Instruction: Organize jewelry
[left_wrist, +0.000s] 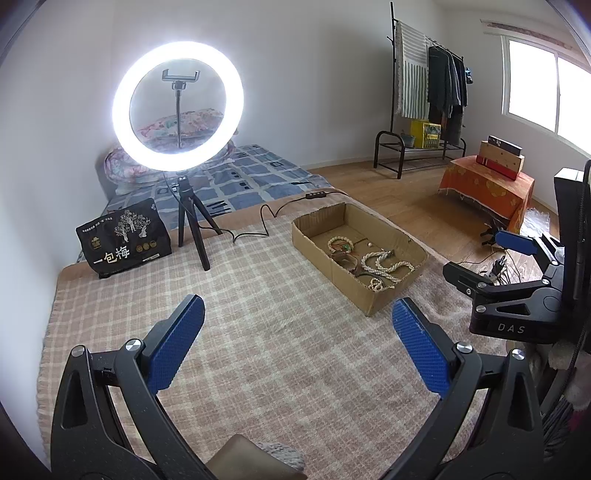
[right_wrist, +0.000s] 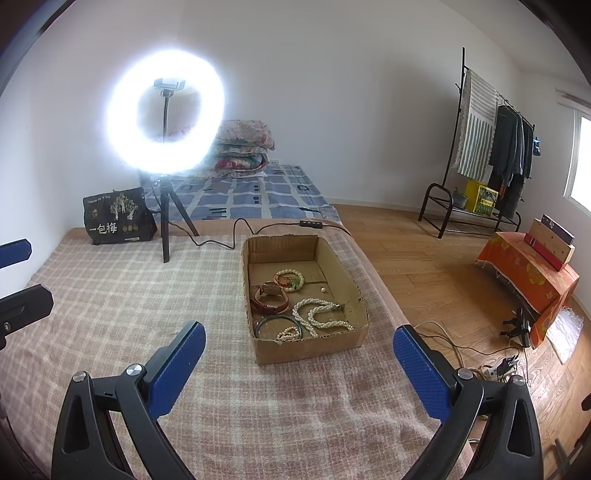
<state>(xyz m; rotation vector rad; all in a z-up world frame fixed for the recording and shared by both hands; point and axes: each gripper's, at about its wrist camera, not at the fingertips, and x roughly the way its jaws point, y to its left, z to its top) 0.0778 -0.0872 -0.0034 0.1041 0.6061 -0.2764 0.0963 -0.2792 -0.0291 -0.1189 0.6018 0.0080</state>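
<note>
A shallow cardboard box (right_wrist: 306, 347) sits on the checked blanket (right_wrist: 129, 295). In it lie a white bead necklace (right_wrist: 325, 314), a bead bracelet (right_wrist: 290, 277), a brown leather watch (right_wrist: 269, 297), a dark bangle (right_wrist: 277, 325) and a loose bead (right_wrist: 324, 290). The box also shows in the left wrist view (left_wrist: 373, 299), with the necklace (left_wrist: 384, 264). My left gripper (left_wrist: 297, 347) is open and empty above the blanket, left of the box. My right gripper (right_wrist: 299, 369) is open and empty, just in front of the box; it also shows at the right of the left wrist view (left_wrist: 517, 243).
A lit ring light on a tripod (right_wrist: 164, 122) stands at the blanket's far edge, its cable (right_wrist: 236, 229) running behind the box. A black printed bag (right_wrist: 118, 216) stands at the far left. Wooden floor, cables (right_wrist: 495, 365), an orange-covered stand (right_wrist: 524, 273) and a clothes rack (right_wrist: 491, 147) lie to the right.
</note>
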